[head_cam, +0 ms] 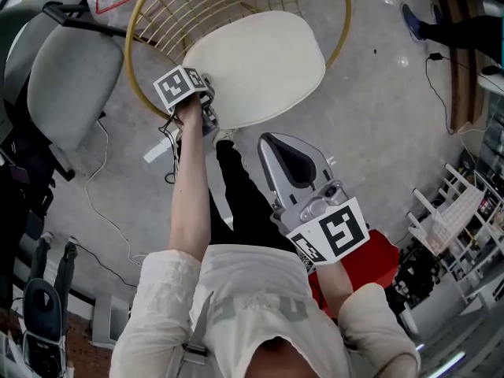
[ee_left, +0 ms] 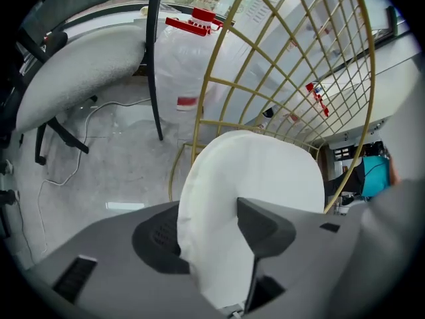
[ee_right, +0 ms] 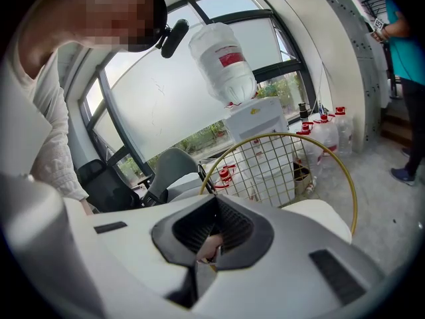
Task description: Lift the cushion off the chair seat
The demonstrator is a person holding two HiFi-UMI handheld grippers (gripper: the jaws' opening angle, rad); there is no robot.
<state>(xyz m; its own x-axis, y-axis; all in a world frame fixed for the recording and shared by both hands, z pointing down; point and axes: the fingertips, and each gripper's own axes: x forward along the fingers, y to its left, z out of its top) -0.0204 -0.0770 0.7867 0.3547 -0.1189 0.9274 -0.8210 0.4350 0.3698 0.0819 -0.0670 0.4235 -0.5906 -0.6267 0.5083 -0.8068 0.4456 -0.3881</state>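
Note:
A white oval cushion [head_cam: 256,65] lies in the round gold wire chair [head_cam: 146,22]. My left gripper [head_cam: 209,121] is at the cushion's near-left edge. In the left gripper view the cushion [ee_left: 259,168] runs between the two jaws, the pads press into it, and my left gripper [ee_left: 212,228] is shut on that edge. My right gripper [head_cam: 291,160] hangs back from the chair, above the person's legs, with nothing in it. In the right gripper view its jaws are closed together [ee_right: 211,244], and the cushion [ee_right: 325,218] and the wire chair [ee_right: 279,155] lie beyond them.
A grey office chair [head_cam: 67,77] stands left of the wire chair. Water bottles with red caps [ee_left: 179,65] stand behind it, and a cable [head_cam: 102,211] trails on the floor. A red object [head_cam: 378,258] and a white rack [head_cam: 457,211] are at the right. A person in teal [ee_right: 405,45] stands by the wall.

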